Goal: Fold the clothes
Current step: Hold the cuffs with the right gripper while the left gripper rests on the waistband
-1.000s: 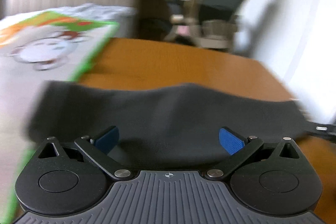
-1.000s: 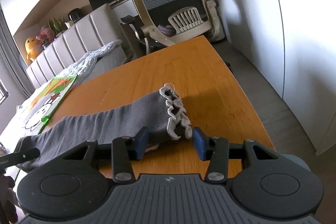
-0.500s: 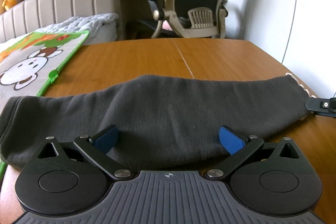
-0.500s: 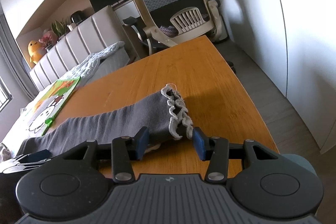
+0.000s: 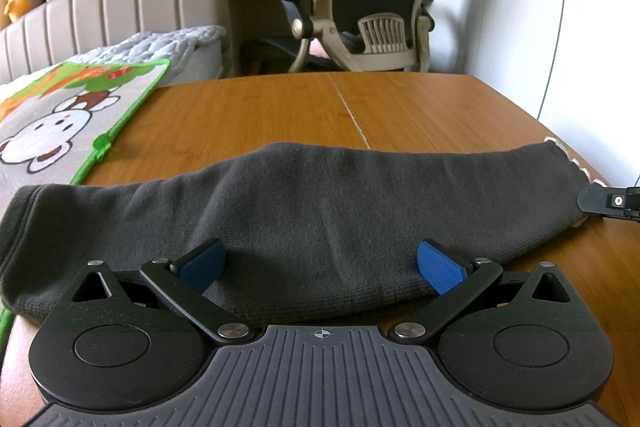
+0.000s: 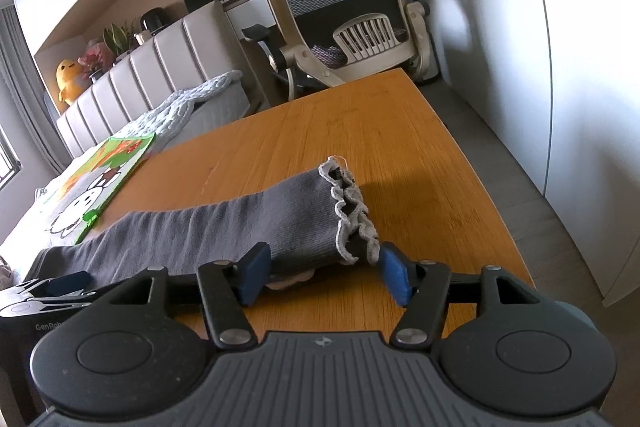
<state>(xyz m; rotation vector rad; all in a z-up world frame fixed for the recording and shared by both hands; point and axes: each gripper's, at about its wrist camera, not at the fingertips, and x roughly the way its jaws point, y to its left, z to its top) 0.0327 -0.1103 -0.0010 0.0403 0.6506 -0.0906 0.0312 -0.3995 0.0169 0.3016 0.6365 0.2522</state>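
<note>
Left tongs [image 5: 320, 265] swung square onto grey garment [image 5: 304, 223] — both tongs spread.

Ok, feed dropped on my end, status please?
Left claw open over garment middle. Right claw open at frilled end. Garment flat on table, unfolded. Nothing in the way.

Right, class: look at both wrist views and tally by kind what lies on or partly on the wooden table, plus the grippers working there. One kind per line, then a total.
Dark grey garment: 1
Cartoon-print mat with green edge: 1
Grippers: 2, the left gripper and the right gripper, both open
Total: 4
</note>
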